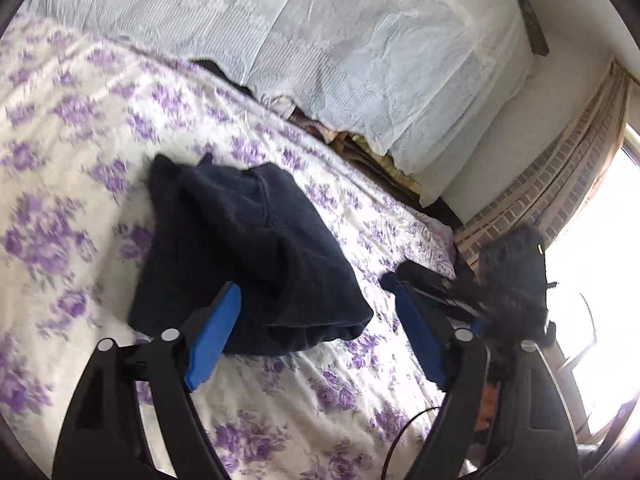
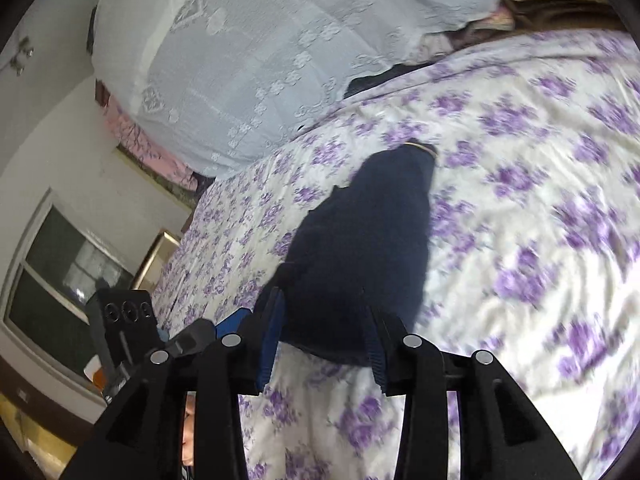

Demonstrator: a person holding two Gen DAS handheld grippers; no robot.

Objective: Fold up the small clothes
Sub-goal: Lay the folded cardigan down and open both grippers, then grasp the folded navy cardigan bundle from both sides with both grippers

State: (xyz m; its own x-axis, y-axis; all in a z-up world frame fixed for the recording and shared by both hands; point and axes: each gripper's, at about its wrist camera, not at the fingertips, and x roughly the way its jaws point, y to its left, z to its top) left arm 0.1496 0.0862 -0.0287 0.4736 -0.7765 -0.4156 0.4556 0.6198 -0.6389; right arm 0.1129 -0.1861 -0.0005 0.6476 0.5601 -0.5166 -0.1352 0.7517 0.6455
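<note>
On the bed, one smooth white sheet (image 1: 100,128) with purple flowers carries one dark navy garment (image 1: 248,256), soft and folded. The left gripper (image 1: 316,336) stands wide beside its near edge; the right gripper (image 2: 324,336) stands narrower, the near edge between its fingers.

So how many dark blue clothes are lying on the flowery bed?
1: the dark blue garment lies bunched on the flowery bedspread, just ahead of both grippers. More clothes may be hidden under the white lace cover.

Bedspread (image 2: 540,240) flowers motion-blurred; dark garment (image 2: 360,248) near edge hidden behind right tool (image 2: 324,332) fingers.
</note>
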